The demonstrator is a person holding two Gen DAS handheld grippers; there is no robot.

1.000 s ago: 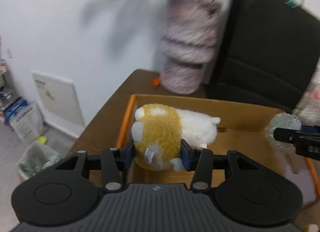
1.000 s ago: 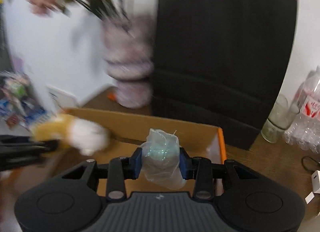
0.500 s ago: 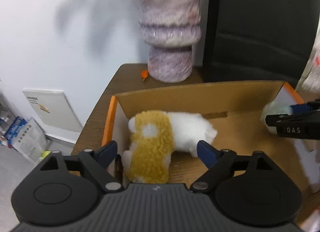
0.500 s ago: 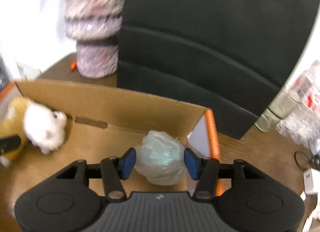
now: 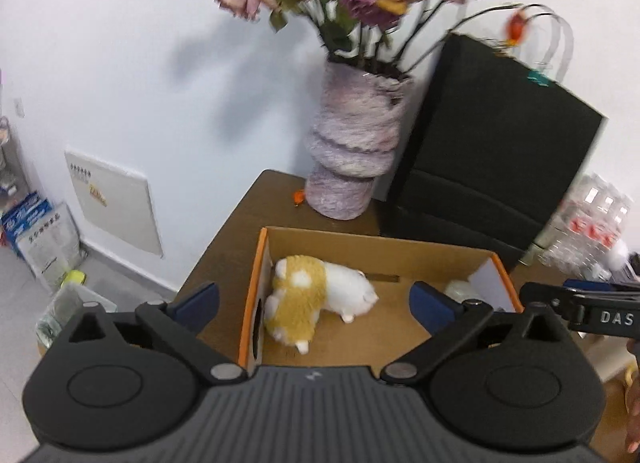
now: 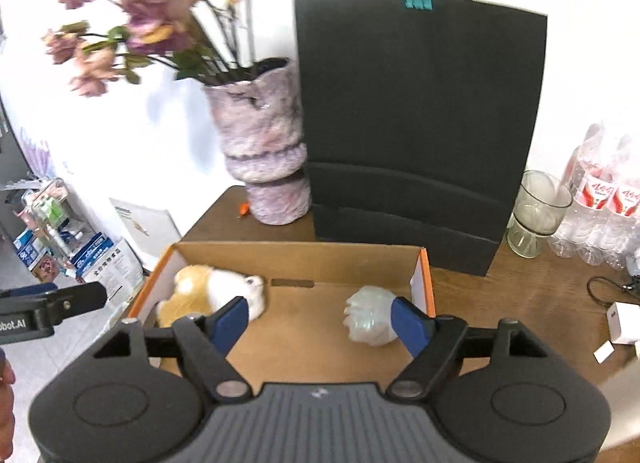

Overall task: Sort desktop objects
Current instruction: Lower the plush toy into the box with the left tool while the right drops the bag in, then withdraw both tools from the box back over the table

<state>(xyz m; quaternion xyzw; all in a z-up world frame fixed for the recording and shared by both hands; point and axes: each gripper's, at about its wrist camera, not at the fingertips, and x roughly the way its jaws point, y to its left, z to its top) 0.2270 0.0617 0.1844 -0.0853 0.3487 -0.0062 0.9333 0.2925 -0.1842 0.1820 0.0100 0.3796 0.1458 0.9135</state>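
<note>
A yellow and white plush toy (image 5: 316,299) lies at the left end of an open cardboard box (image 5: 376,247) with orange edges. A crumpled clear plastic bag (image 6: 370,319) lies at the box's right end; it also shows in the left wrist view (image 5: 460,289). The plush toy (image 6: 212,295) and the box (image 6: 296,259) also show in the right wrist view. My left gripper (image 5: 316,303) is open and empty above the box's near left. My right gripper (image 6: 320,321) is open and empty above the box's near right.
A purple vase (image 6: 264,159) with dried flowers and a black paper bag (image 6: 416,123) stand behind the box on the wooden table (image 6: 500,295). A glass (image 6: 536,219), water bottles (image 6: 600,207) and a small white block (image 6: 624,321) sit at the right. The table's left edge drops to the floor.
Both grippers opened and let go: the plush toy and the plastic bag now lie in the box. Both grippers have since risen and pulled back from the box.
</note>
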